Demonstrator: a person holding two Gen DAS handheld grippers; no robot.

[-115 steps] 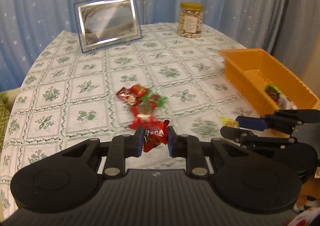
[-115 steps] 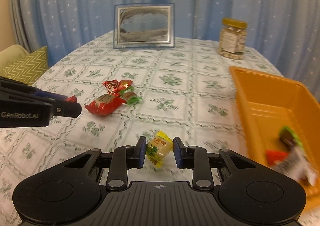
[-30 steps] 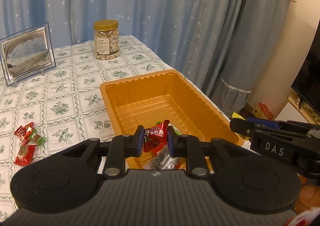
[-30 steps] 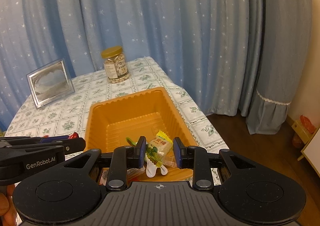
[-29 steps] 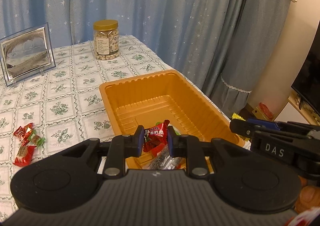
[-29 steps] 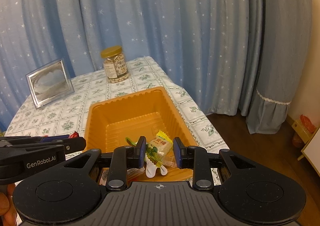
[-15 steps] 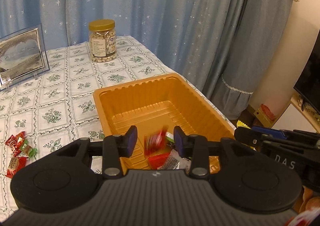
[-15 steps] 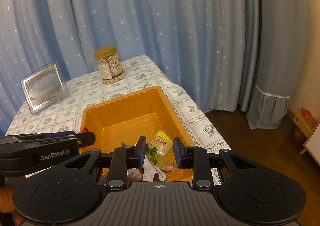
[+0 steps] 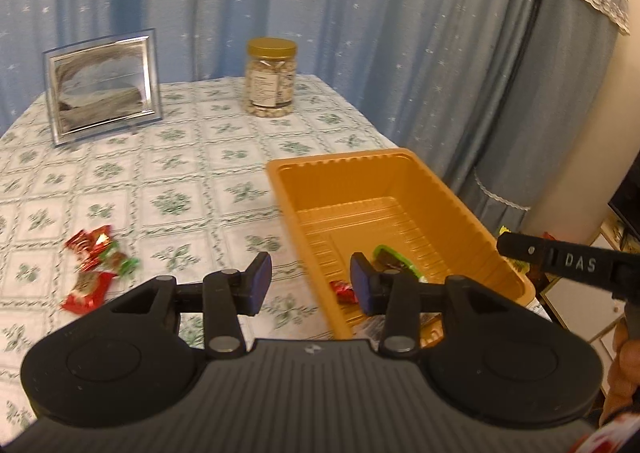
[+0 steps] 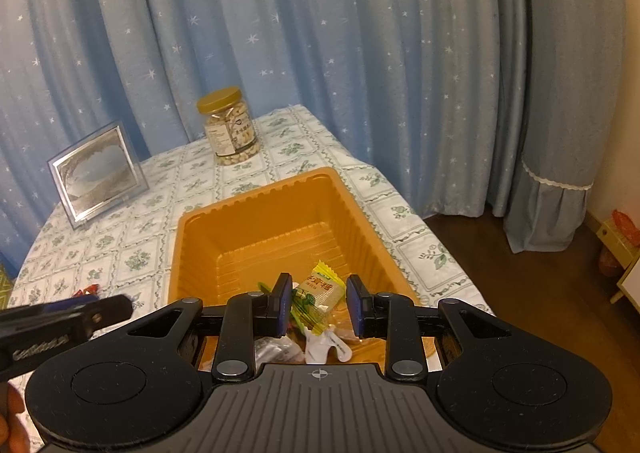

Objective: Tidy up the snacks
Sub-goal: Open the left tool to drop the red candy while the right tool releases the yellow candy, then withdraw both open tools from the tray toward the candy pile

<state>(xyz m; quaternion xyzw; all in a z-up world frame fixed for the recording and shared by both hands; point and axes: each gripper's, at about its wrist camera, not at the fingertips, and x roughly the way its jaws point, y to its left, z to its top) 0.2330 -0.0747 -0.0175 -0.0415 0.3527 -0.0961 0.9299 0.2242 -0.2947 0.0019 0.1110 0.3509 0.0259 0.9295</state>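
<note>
Hovering over the orange tray (image 10: 256,229), the right gripper (image 10: 318,305) pinches a yellow-green candy (image 10: 320,291). The left gripper (image 9: 310,283), whose jaws have just been opening, holds nothing; a red candy (image 9: 343,290) lies in the tray, and more red candies (image 9: 94,267) sit on the tablecloth (image 9: 192,181).

Both wrist views angled down, close; share orange tray (image 9: 404,173) (image 10: 256,209).

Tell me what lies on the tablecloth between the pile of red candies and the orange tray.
Nothing: in the left wrist view the tablecloth is bare between the red candies and the orange tray. The picture frame and jar stand farther back.
</note>
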